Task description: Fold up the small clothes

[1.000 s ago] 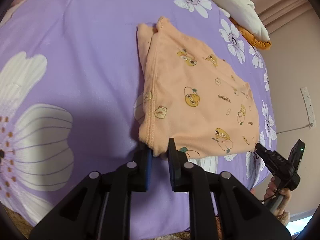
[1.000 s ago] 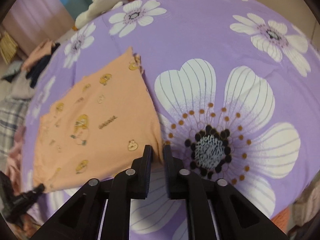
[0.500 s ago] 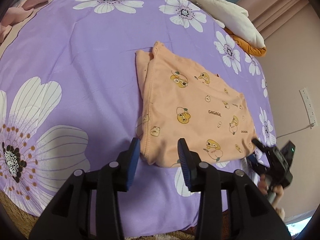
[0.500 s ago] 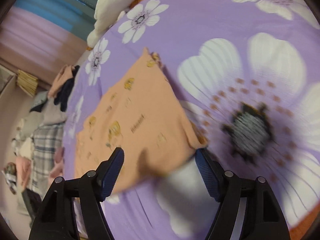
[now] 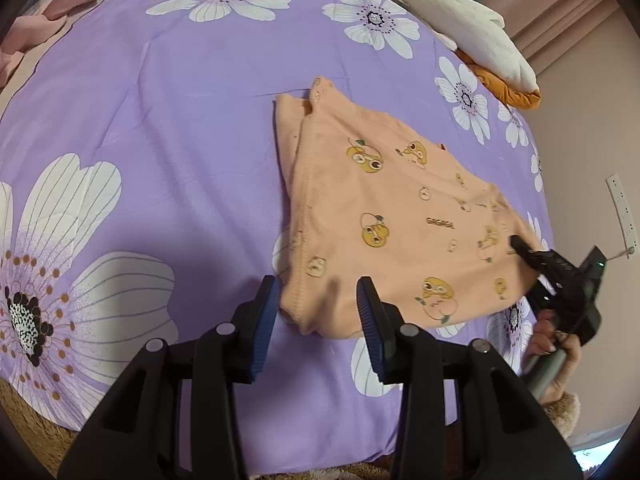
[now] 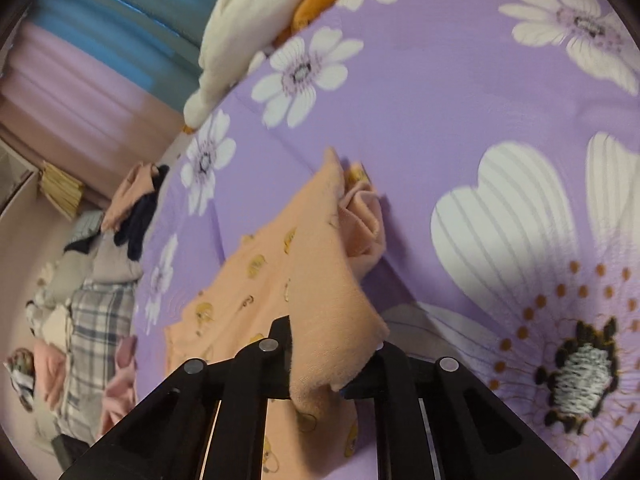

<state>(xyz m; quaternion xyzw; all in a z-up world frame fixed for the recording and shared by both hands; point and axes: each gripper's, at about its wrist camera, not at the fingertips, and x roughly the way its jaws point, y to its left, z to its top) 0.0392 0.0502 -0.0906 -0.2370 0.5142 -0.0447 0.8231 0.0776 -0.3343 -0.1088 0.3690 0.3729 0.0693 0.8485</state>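
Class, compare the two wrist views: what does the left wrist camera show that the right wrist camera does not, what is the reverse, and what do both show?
Only the left wrist view shows the open left gripper at the near corner of the garment, the right gripper from outside, the hand holding it, and a wall socket strip.

Only the right wrist view shows the clothes pile beside the bed and blue and pink curtains.

Both show the orange printed garment, the purple flowered bedsheet and the cream blanket.
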